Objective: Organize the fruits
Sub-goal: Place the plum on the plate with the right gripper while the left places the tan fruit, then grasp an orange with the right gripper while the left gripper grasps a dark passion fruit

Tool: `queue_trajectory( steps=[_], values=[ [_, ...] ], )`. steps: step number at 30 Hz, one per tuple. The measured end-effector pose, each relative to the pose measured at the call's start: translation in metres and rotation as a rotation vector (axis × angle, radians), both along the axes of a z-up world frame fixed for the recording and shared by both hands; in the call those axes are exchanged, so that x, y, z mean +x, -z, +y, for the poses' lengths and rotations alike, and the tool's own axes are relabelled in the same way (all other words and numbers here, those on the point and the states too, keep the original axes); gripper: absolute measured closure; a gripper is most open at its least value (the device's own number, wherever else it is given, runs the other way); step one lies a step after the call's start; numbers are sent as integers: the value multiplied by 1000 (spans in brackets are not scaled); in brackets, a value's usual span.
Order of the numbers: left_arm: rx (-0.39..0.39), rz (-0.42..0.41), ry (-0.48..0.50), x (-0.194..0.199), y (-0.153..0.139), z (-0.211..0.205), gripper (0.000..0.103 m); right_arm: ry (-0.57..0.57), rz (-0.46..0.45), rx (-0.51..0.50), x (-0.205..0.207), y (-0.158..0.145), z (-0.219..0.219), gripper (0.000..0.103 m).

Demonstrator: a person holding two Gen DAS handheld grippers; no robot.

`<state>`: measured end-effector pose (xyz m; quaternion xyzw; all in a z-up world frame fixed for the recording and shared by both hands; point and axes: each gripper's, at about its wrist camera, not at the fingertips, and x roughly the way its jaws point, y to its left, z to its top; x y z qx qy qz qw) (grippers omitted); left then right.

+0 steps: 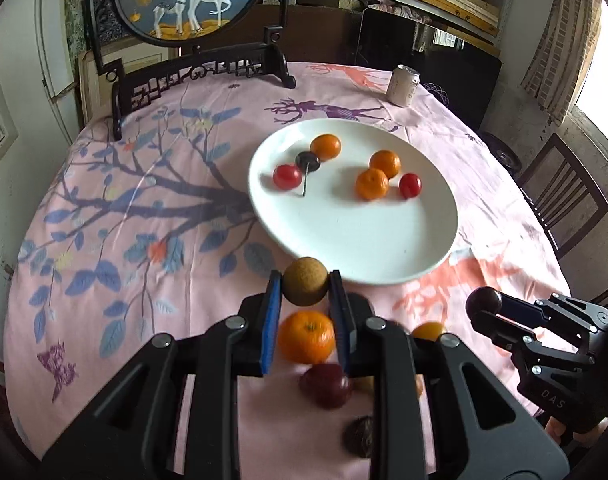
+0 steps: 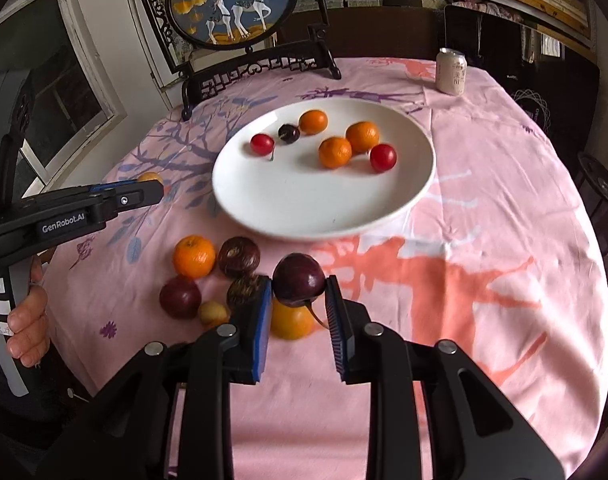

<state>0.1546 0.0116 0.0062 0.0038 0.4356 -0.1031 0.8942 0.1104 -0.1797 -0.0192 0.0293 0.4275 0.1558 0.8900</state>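
Note:
A white plate (image 1: 384, 256) (image 2: 304, 216) holds oranges, red cherry tomatoes and a dark cherry. My left gripper (image 1: 305, 286) is shut on a small round tan fruit (image 1: 305, 285), held above the table just short of the plate's near rim. My right gripper (image 2: 299, 285) is shut on a dark purple cherry (image 2: 299, 279) with a stem, held above the cloth near the plate's front edge. It shows in the left wrist view (image 1: 484, 300) at the right. Loose fruit lies below: an orange (image 2: 193, 256), dark purple fruits (image 2: 239, 257) and a small yellow fruit (image 2: 213, 313).
A pink printed tablecloth (image 2: 484, 240) covers the round table. A drink can (image 2: 451, 71) stands at the far right. A dark wooden stand with a round deer picture (image 2: 240, 0) stands at the far edge. A chair (image 1: 564, 196) is at the right.

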Motion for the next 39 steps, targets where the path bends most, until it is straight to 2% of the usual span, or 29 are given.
queue_trajectory(
  steps=[3,6,11,15,21,23,25,26,28,30,32,34,35,39],
  values=[
    [26,23,6,48,-4,-19,79,26,-31,-39,37,-10,-8,76],
    [60,75,0,96,6,-38,79,60,-48,-91,78,-11,-16,76],
    [95,142,-22,157,33,-59,79,79,-6,-130,140,6,-26,76],
    [95,191,-20,181,53,-69,79,72,46,-114,167,20,-29,76],
    [99,213,-19,196,62,-77,78,116,45,-119,188,26,-36,76],
    [96,212,-19,197,60,-77,74,108,76,-105,195,32,-37,76],
    [87,204,-19,195,56,-75,59,111,84,-120,200,37,-35,76],
    [83,192,-22,192,52,-73,56,110,86,-124,201,38,-34,76],
    [72,168,-26,182,43,-66,54,105,86,-137,202,39,-32,76],
    [44,152,-28,168,31,-57,53,106,73,-157,200,37,-31,68],
    [20,126,-34,148,18,-45,51,112,63,-172,192,30,-32,66],
    [15,84,-46,120,5,-33,42,105,41,-173,177,18,-33,53],
    [21,57,-53,105,0,-26,41,106,18,-179,166,11,-33,49],
    [34,-56,-89,31,-10,1,36,74,-6,-163,105,-8,-28,48]
  ],
)
